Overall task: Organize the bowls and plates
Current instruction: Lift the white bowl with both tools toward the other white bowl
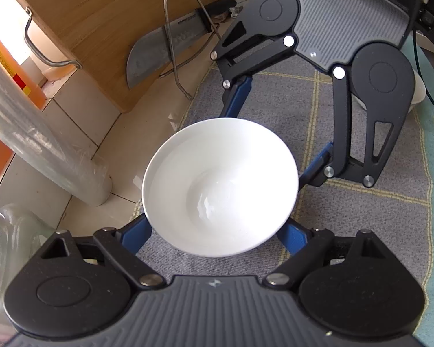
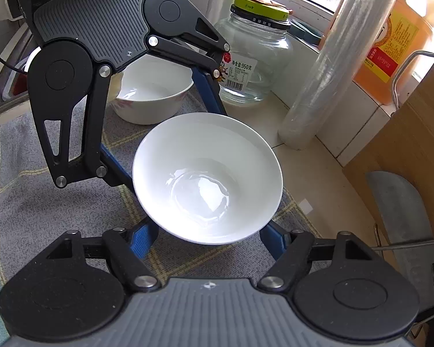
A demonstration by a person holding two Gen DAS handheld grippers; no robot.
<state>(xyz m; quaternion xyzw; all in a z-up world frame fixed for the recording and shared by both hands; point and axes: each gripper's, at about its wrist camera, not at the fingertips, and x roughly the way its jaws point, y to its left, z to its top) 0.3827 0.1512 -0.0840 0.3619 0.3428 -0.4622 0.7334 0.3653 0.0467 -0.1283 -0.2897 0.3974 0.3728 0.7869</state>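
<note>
A plain white bowl [image 1: 220,186] sits upright on a grey checked cloth [image 1: 361,217]. It also shows in the right wrist view [image 2: 207,177]. Both grippers face each other across it. My left gripper [image 1: 214,238] has its blue fingers [image 1: 134,238] spread wide on either side of the bowl's near edge. My right gripper [image 2: 208,241] is spread the same way from the opposite side, fingers [image 2: 143,241] flanking the bowl. I cannot tell whether the fingers touch the bowl. A second white bowl with a red pattern [image 2: 152,95] stands behind the left gripper.
A wooden cutting board [image 1: 101,29] and a cleaver [image 1: 165,49] in a wire rack stand on the tiled counter. A cling-film roll [image 2: 332,66], a glass jar [image 2: 254,57] and an orange bottle [image 2: 396,37] stand by the window.
</note>
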